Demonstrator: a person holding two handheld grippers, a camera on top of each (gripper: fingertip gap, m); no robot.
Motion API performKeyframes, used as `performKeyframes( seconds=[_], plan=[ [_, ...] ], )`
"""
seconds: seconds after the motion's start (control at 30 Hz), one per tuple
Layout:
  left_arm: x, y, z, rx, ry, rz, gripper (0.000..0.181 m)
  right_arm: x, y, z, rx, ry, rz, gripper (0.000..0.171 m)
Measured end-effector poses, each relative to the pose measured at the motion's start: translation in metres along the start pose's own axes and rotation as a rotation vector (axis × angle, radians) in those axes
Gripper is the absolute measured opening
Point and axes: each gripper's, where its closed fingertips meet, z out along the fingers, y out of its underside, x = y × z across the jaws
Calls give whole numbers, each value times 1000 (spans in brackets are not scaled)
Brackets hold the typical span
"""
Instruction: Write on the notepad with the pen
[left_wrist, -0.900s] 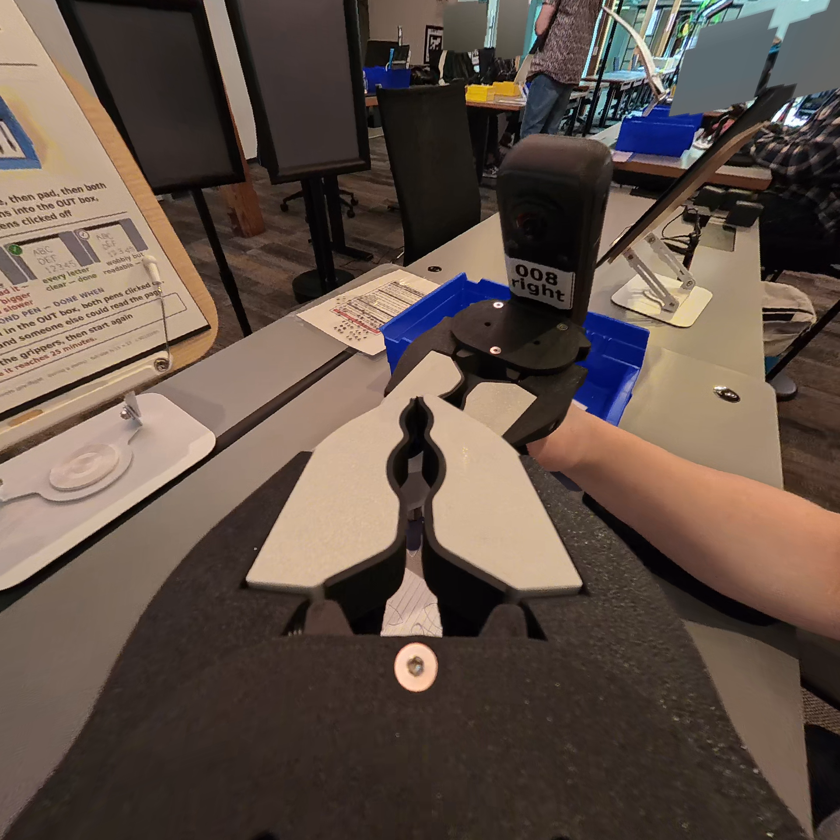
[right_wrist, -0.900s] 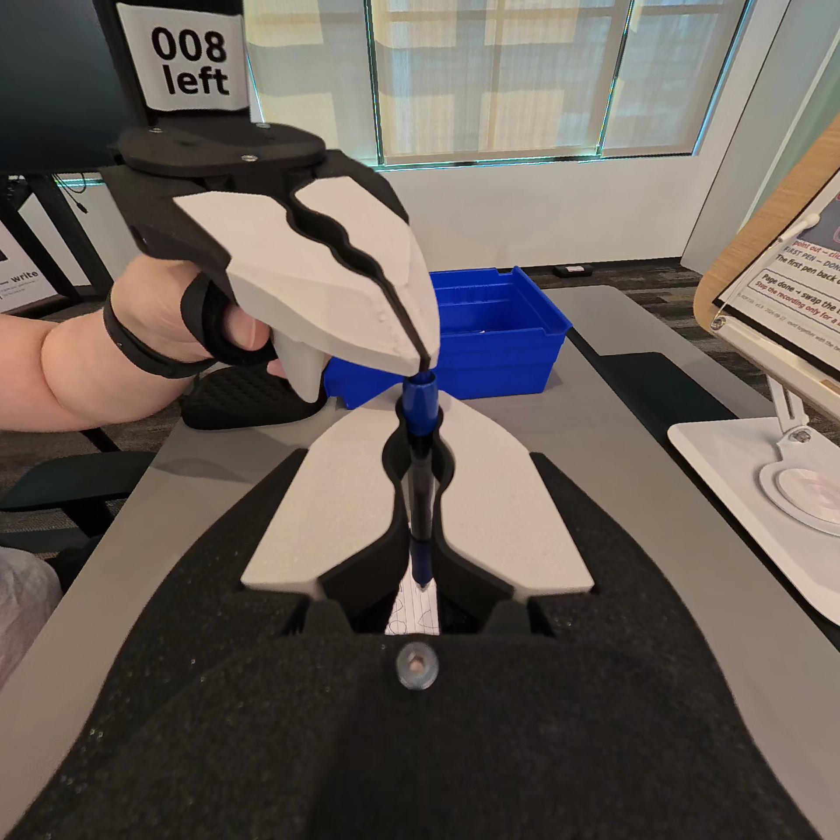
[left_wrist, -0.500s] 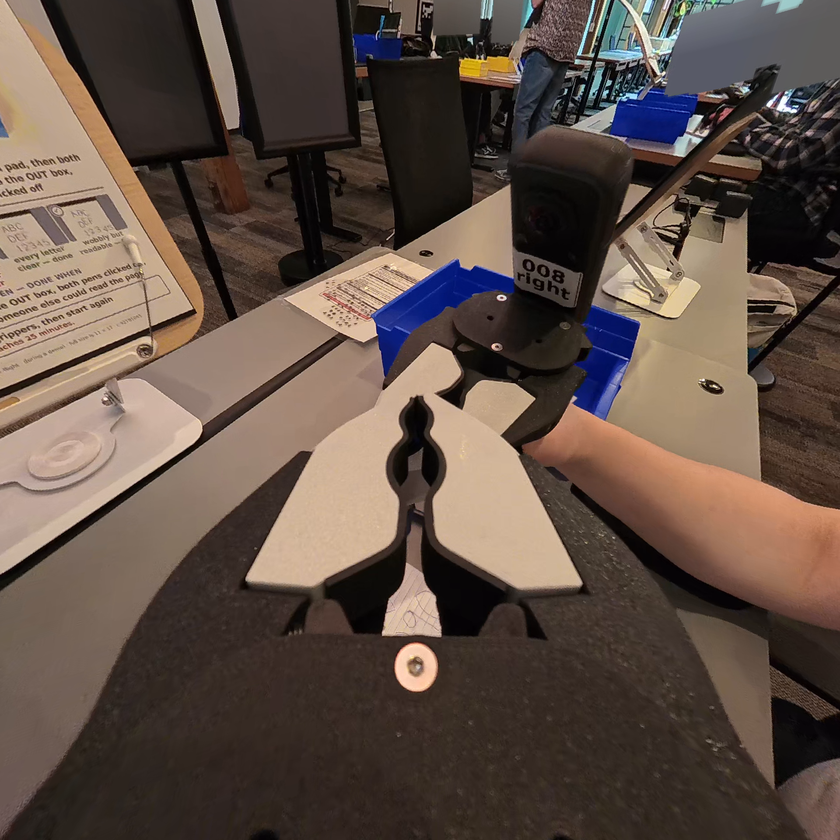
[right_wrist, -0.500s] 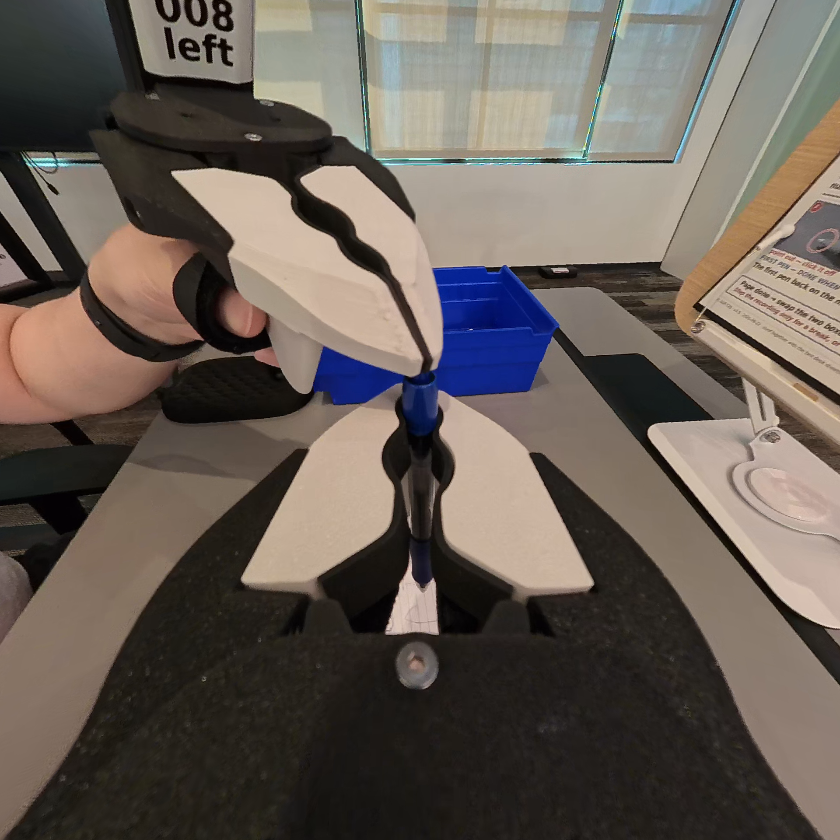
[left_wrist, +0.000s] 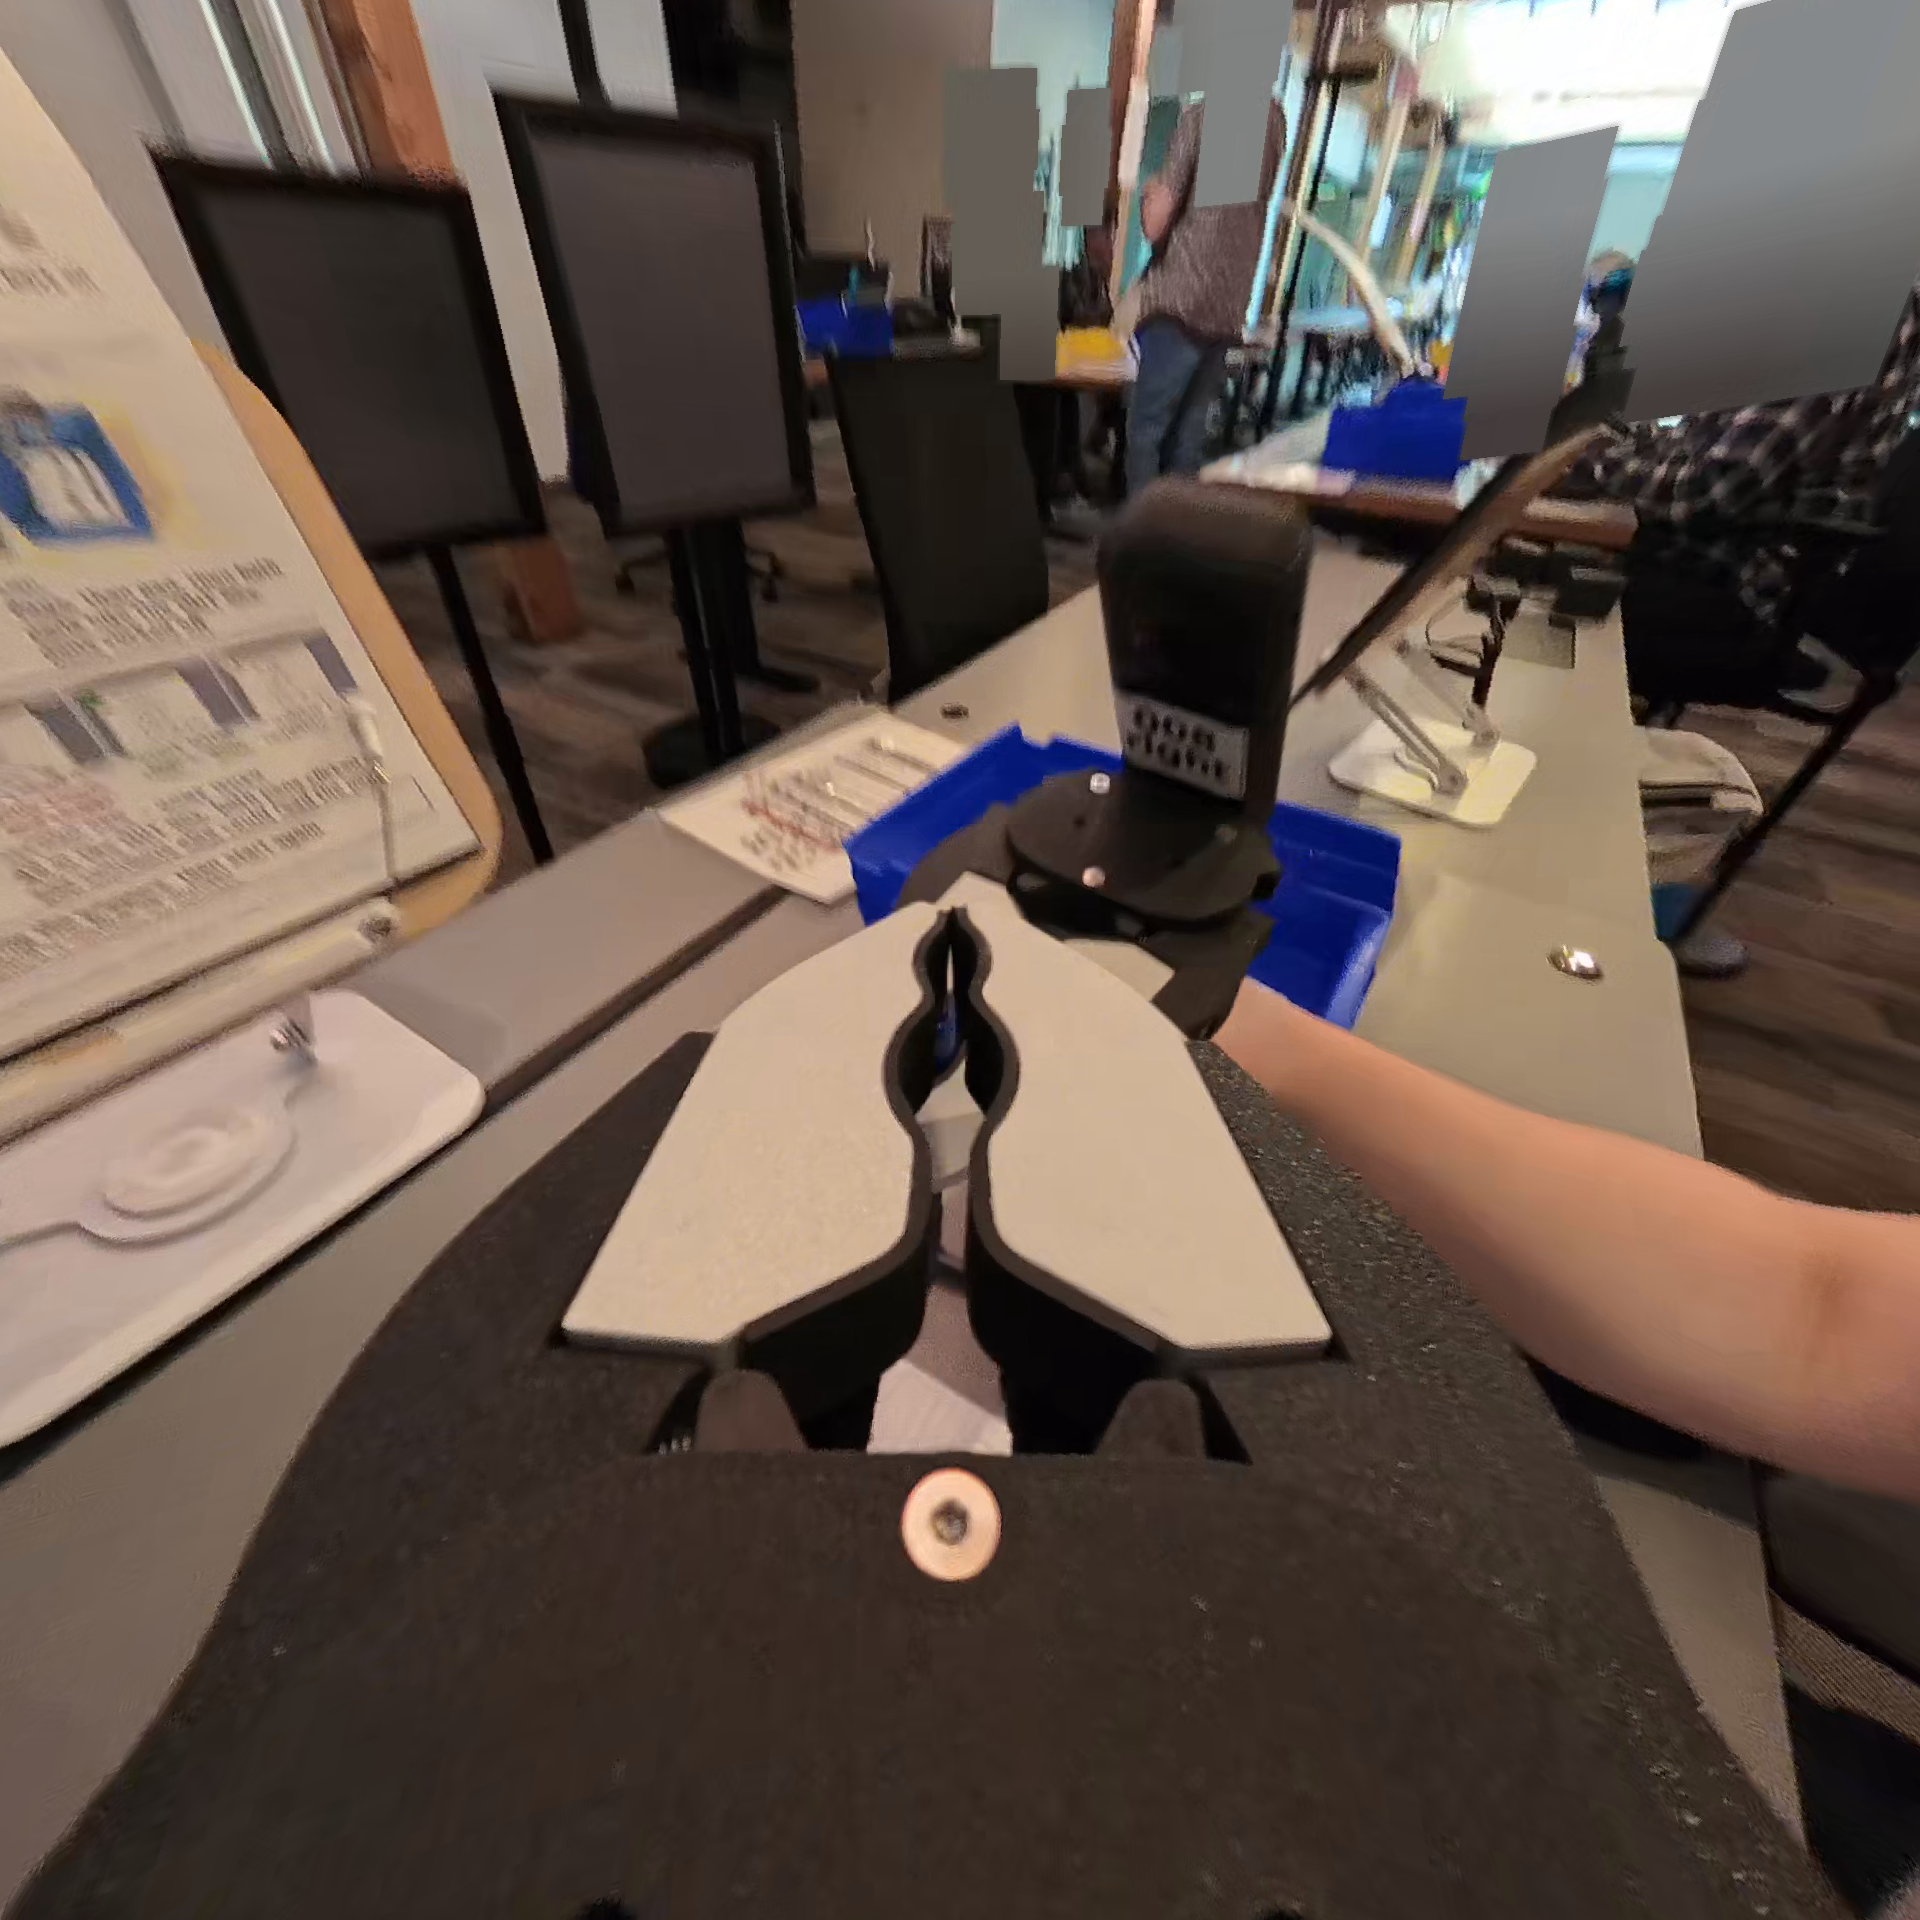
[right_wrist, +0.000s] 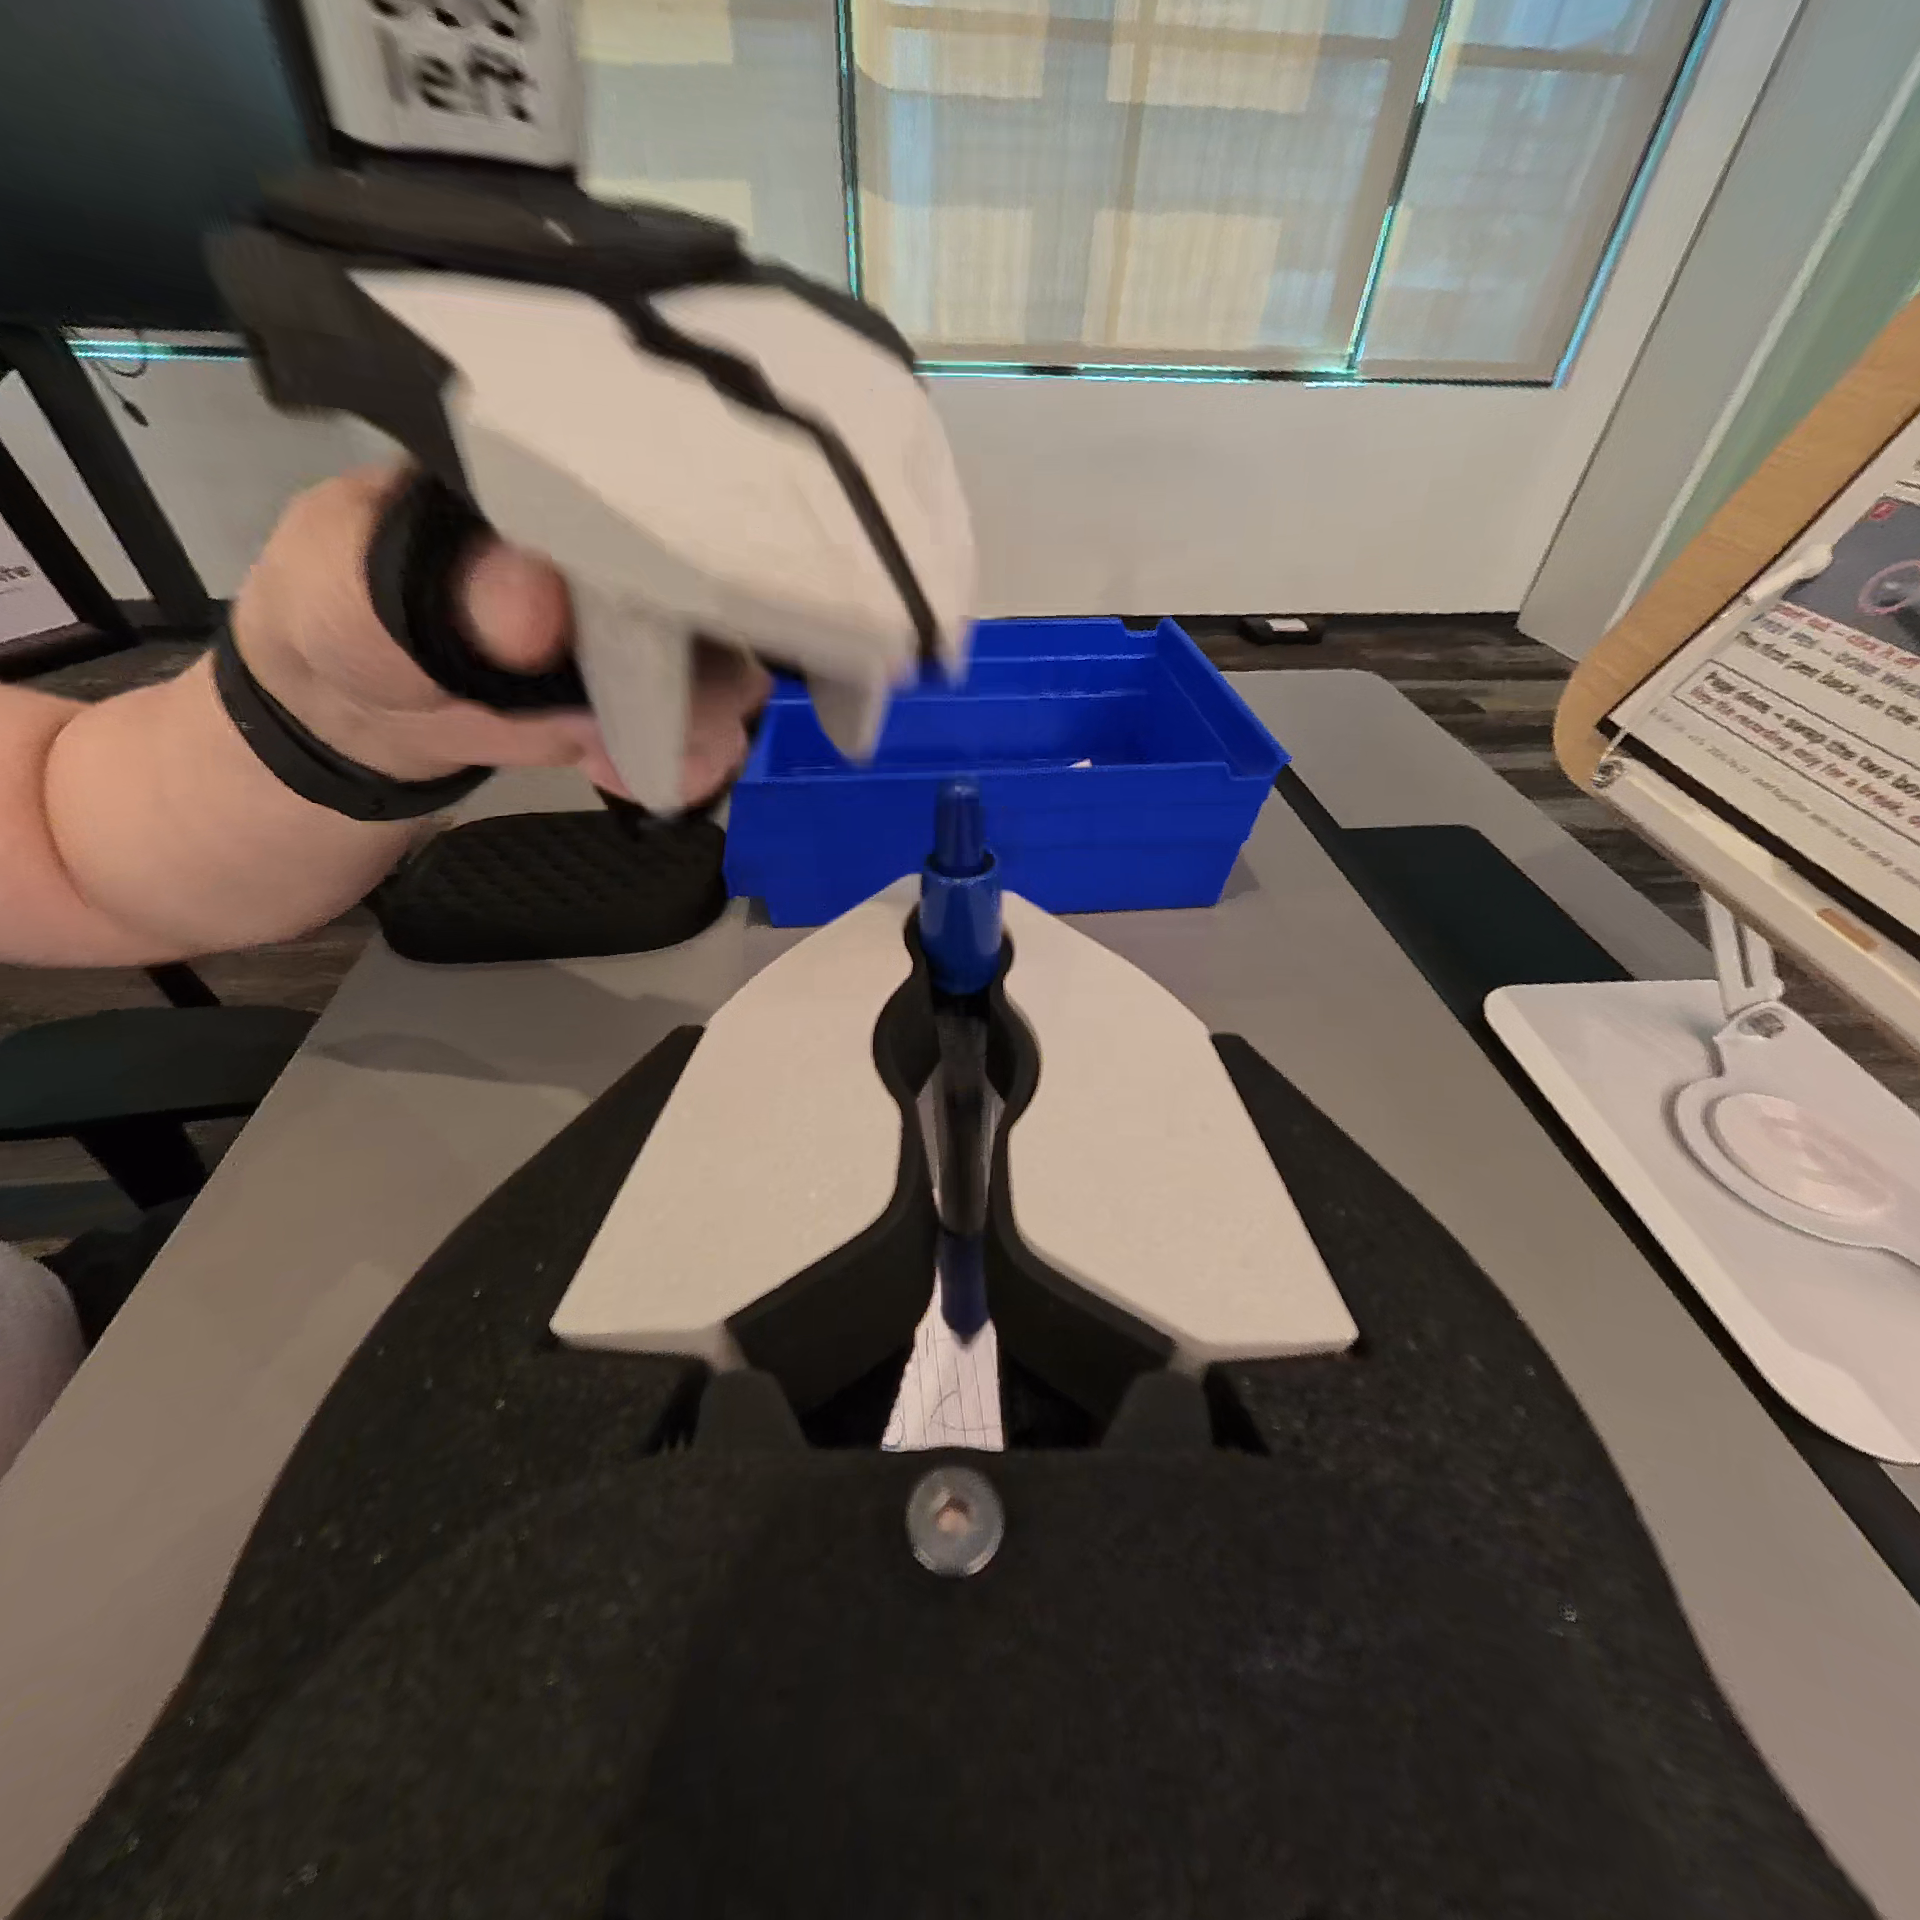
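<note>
My right gripper (right_wrist: 961, 935) is shut on a blue pen (right_wrist: 961, 894) and holds it upright. The pen's lower end rests on the white lined notepad (right_wrist: 945, 1403), which shows only through the gap between the fingers. My left gripper (right_wrist: 930, 665) is shut and empty. It hovers blurred above and to the left of the pen's top, apart from it. In the left wrist view, the left gripper (left_wrist: 951, 925) points at the right gripper (left_wrist: 1132, 883), and a bit of the pen (left_wrist: 943, 1029) and the notepad (left_wrist: 940, 1403) show between its fingers.
A blue bin (right_wrist: 1039, 831) stands on the grey table behind the pen, also in the left wrist view (left_wrist: 1320, 914). An instruction board on a white stand (right_wrist: 1714, 1122) is at the right. A black foam pad (right_wrist: 551, 904) lies at the left. A printed sheet (left_wrist: 810, 800) lies beside the bin. Some 7 cm of space lies between my two pairs of fingers.
My left gripper, whose shut tips sat on the pen's top, has lifted up and away to the left. The pen's top end now stands free. The right gripper stays put.
</note>
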Motion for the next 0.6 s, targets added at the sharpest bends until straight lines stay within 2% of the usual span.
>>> performKeyframes(
  seconds=[0.1, 0.13, 0.2, 0.3, 0.4, 0.5, 0.6],
  plan=[
    [6, -51, -43, 205, -95, 85, 0, 11, -7, -11, 15, 53, 56, 4],
    [10, -60, -56, 230, -118, 113, 0, 15, -9, -17, 26, 56, 107, 4],
    [19, -54, -71, 181, -117, 136, 0, 21, -8, -28, 13, 51, 234, 4],
    [30, -19, -83, 116, -114, 103, 0, 36, -1, -45, 3, 106, 373, 4],
    [27, 35, -90, 45, -168, 41, 0, 45, 9, -55, -18, 145, 489, 4],
    [27, 88, -89, -11, -144, -81, 0, 49, 21, -59, -52, 184, 585, 4],
    [27, 125, -91, -69, -118, -185, 0, 47, 42, -61, -132, 213, 660, 4]
  ],
)
